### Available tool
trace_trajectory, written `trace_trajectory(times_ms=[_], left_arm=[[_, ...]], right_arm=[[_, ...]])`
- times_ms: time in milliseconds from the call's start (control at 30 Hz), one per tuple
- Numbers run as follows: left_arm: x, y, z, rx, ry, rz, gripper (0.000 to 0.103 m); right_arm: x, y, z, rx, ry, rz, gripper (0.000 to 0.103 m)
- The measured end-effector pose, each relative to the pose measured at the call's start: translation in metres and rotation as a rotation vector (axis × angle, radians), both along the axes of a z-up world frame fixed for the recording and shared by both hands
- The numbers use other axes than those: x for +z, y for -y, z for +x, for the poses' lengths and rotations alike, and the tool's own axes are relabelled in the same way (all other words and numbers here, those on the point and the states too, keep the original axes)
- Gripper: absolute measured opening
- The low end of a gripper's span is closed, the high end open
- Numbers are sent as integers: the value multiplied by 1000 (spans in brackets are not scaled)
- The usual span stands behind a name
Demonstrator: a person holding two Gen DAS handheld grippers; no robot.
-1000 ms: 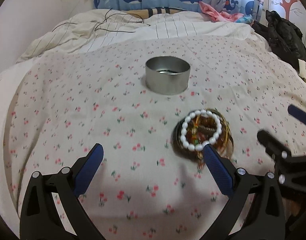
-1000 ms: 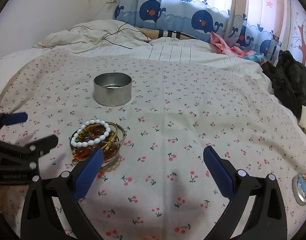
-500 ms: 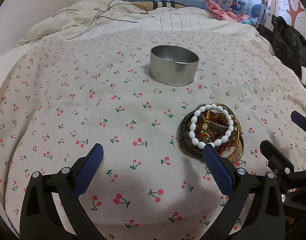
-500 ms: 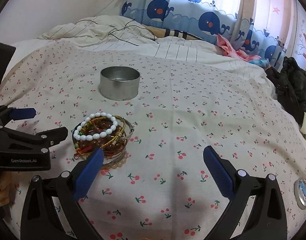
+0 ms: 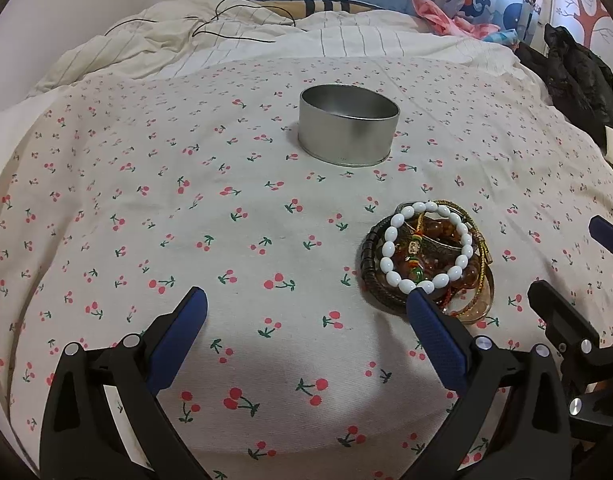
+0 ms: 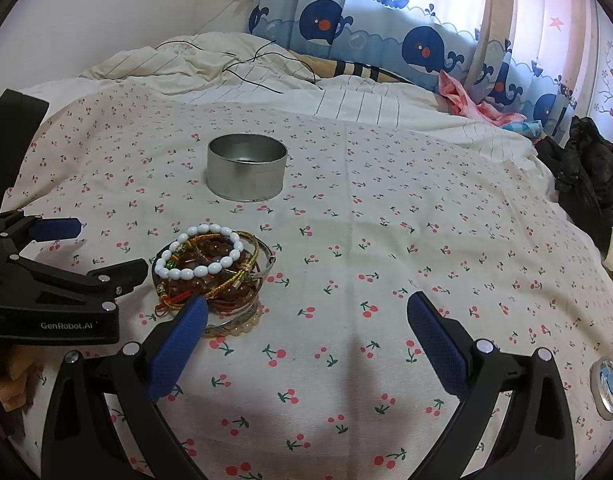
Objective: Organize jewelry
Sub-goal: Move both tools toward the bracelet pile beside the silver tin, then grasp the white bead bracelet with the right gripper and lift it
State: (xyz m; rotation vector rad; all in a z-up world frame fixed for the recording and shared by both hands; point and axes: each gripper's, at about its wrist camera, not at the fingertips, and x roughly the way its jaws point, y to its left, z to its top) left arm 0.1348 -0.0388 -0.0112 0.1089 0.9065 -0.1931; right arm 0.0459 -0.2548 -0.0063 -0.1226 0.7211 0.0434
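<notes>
Two spread hand-held grippers point(image 5: 306, 300) point(image 6: 306, 308) flanking bracelets point(image 5: 426, 256).

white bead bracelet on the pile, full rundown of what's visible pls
The white bead bracelet is a closed loop of glossy oval beads that look like plastic or stone. It lies roughly flat on top of the heap of amber, gold and dark braided bangles, which sits on the cherry-print bedsheet in front of the round open metal tin, apart from it. A small green and red charm crosses inside the loop. Neither open tool grips it; whether a blue tip touches it cannot be told.
</notes>
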Motion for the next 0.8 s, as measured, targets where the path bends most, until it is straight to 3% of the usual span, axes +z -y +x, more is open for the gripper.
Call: trace_trajectory(times_ms=[800], left_arm=[[0,-4,2,13,-1,14,96]], right_arm=[[-2,-1,1,46,-14,44,95]])
